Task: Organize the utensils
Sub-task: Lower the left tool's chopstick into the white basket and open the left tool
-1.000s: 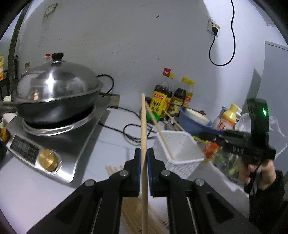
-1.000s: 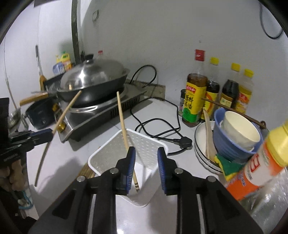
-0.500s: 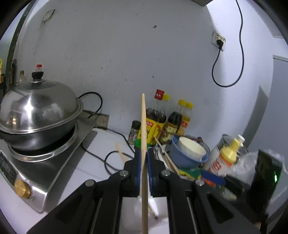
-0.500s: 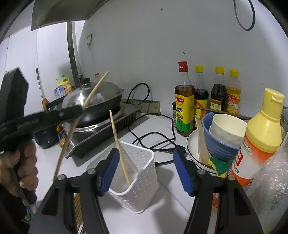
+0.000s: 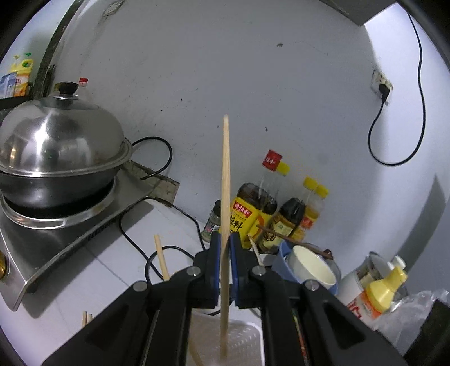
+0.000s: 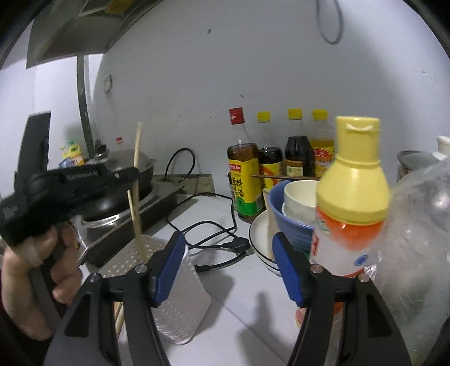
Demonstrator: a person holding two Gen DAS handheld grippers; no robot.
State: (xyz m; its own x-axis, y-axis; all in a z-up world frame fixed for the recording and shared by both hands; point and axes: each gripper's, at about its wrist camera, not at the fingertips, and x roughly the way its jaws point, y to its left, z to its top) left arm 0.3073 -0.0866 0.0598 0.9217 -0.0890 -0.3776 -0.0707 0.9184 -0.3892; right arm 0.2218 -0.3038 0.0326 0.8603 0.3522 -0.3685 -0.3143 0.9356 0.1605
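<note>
Our left gripper (image 5: 224,263) fingers pinch chopstick (image 5: 225,183) upright over white basket (image 6: 180,295). Our right gripper (image 6: 227,270) fingers wide apart, holding nothing. Another chopstick (image 6: 134,222) stands in basket.

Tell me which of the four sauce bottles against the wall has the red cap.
The leftmost bottle, the tallest one with the big yellow label. The other three bottles to its right all have yellow caps.

Scuffed white wall (image 5: 253,84) is seen behind a white countertop (image 6: 242,307). A socket (image 5: 381,84) w/ black cord plugged in is mounted upper right. A range hood (image 6: 78,25) is fitted top left; a grey vertical pipe (image 6: 84,107) is seen below it. Lighting is dim, bluish.
</note>
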